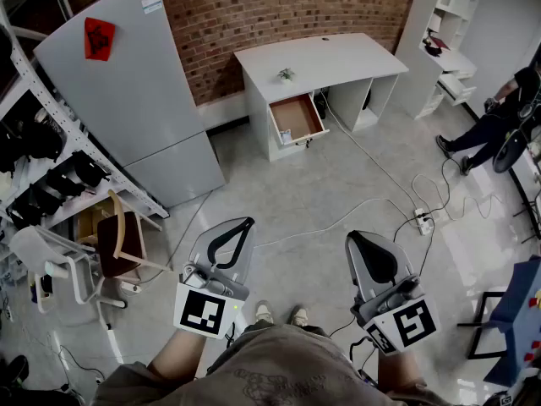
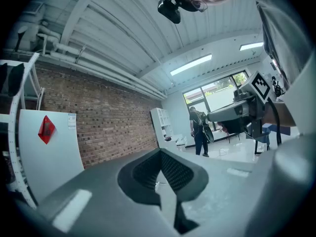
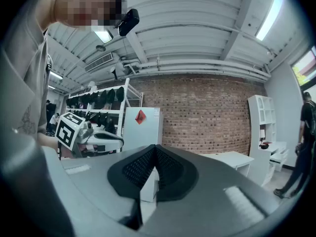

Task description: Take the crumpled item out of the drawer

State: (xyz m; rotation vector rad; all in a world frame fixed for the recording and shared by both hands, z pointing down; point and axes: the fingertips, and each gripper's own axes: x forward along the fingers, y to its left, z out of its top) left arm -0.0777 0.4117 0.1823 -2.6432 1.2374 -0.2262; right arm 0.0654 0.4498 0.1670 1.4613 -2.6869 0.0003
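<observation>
A white desk (image 1: 321,57) stands far ahead by the brick wall, with its wooden drawer (image 1: 297,118) pulled open. From here I make out no crumpled item inside the drawer. My left gripper (image 1: 239,224) and right gripper (image 1: 359,239) are held close to my body over the floor, far from the desk. Both are shut with nothing between the jaws. In the left gripper view the jaw tips meet at the left gripper (image 2: 160,152), and the right gripper (image 2: 237,113) shows beside it. The right gripper (image 3: 156,147) points toward the desk (image 3: 232,159).
A grey fridge (image 1: 127,83) stands left of the desk. A rack of dark gear (image 1: 42,176) and a chair (image 1: 118,244) are at the left. Cables and a power strip (image 1: 423,221) cross the floor. A person (image 1: 499,112) and a blue chair (image 1: 520,311) are at the right.
</observation>
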